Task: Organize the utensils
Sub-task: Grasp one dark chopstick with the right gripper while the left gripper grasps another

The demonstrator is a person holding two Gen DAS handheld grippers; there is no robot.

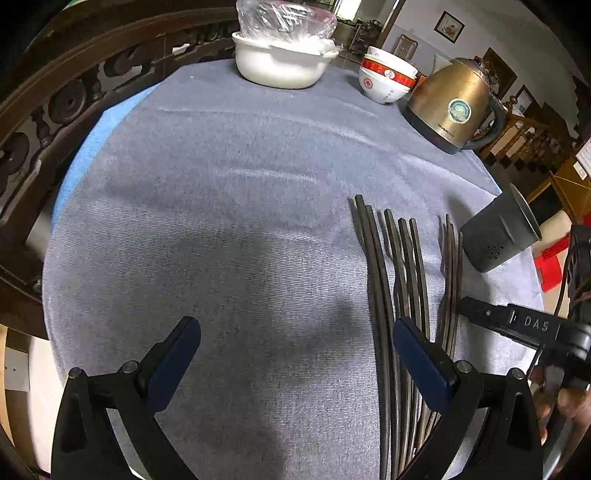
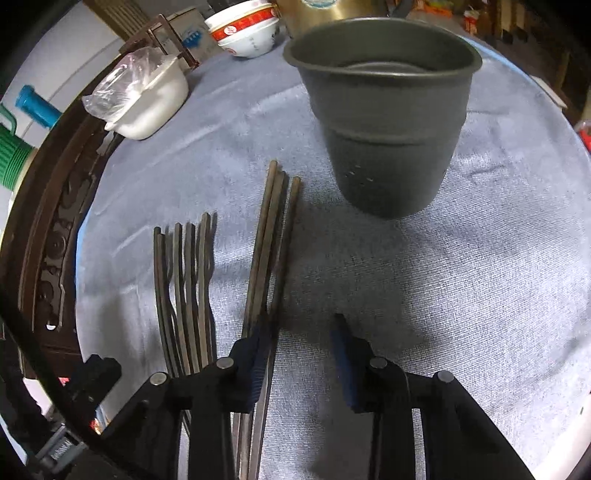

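Observation:
Several dark chopsticks lie in two bundles on the grey cloth. The larger bundle (image 1: 395, 266) (image 2: 188, 280) lies left of a smaller bundle (image 1: 448, 280) (image 2: 267, 243). A dark grey holder cup (image 2: 384, 125) (image 1: 498, 236) stands upright just beyond them. My left gripper (image 1: 295, 354) is open and empty, its right finger (image 1: 424, 362) over the larger bundle. My right gripper (image 2: 301, 350) is open, its left finger (image 2: 255, 362) lying over the smaller bundle; nothing sits between the jaws. It also shows in the left wrist view (image 1: 517, 325).
A white pot with a plastic bag (image 1: 284, 55) (image 2: 147, 99), stacked red-and-white bowls (image 1: 388, 77) (image 2: 245, 31) and a brass kettle (image 1: 454, 103) stand at the far edge. A carved dark wooden chair (image 1: 44, 122) borders the table's left side.

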